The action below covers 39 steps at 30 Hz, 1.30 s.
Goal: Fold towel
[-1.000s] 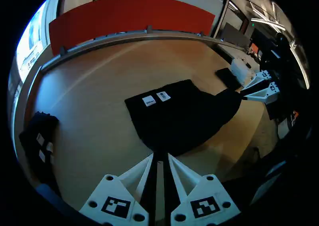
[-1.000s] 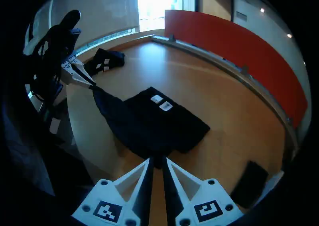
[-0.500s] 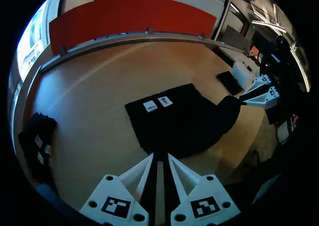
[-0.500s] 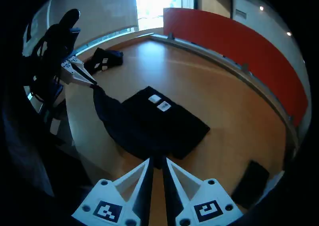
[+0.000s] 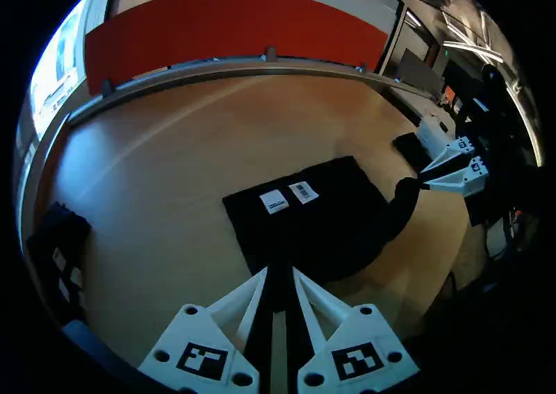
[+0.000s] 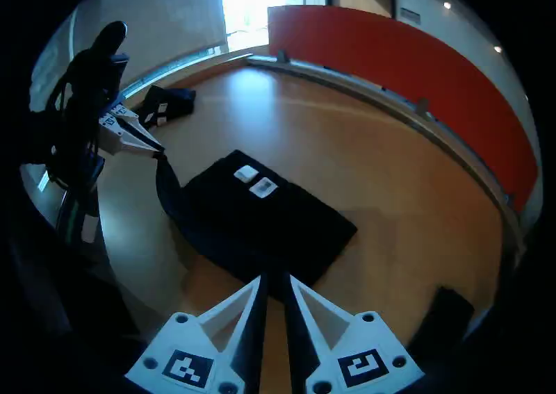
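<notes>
left claw point(image 5: 278, 274) clenched on a near corner of the black cloth towel point(image 5: 326, 220) | right claw point(image 6: 274, 277) pinches the next corner, held above the light wooden desk point(image 5: 174, 165) (fabric sags in a curve between them) | far half lies flat mid-desk, two white tags point(image 5: 288, 196) on top

Wooden table point(image 5: 174, 151) is bordered at its far edge by a red divider point(image 5: 229, 29) | black towel point(image 5: 313, 220) bearing two white tags point(image 5: 274, 201) is laid mid-table | second dark cloth point(image 6: 165, 102) is set near a corner | small dark item point(image 6: 445, 309) is placed well apart
</notes>
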Motion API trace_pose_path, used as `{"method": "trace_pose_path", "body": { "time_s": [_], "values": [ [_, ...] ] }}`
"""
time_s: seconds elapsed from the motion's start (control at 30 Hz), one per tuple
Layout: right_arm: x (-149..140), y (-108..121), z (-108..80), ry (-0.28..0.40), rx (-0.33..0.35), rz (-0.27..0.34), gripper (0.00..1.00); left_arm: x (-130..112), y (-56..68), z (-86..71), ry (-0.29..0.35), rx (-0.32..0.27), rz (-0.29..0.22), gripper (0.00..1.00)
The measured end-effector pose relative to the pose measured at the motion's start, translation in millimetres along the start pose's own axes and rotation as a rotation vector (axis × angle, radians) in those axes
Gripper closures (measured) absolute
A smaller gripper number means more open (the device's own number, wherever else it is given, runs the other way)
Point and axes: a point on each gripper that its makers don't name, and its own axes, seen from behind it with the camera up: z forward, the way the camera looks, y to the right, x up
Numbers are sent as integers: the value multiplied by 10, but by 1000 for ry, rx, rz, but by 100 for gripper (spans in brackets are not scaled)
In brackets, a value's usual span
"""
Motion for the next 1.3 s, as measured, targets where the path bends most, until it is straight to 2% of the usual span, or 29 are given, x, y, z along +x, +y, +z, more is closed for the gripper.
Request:
{"method": "trace_pose_path", "body": {
  "time_s": [0.57,0.97,1.3],
  "values": [
    [49,515,409,-33,-42,45,84,341,-234,492,1,-3,44,90],
    [61,647,595,-46,-45,61,84,354,-349,667,-20,4,53,90],
    [11,732,782,-58,-57,105,81,341,-433,856,-19,12,27,90]
  ]
}}
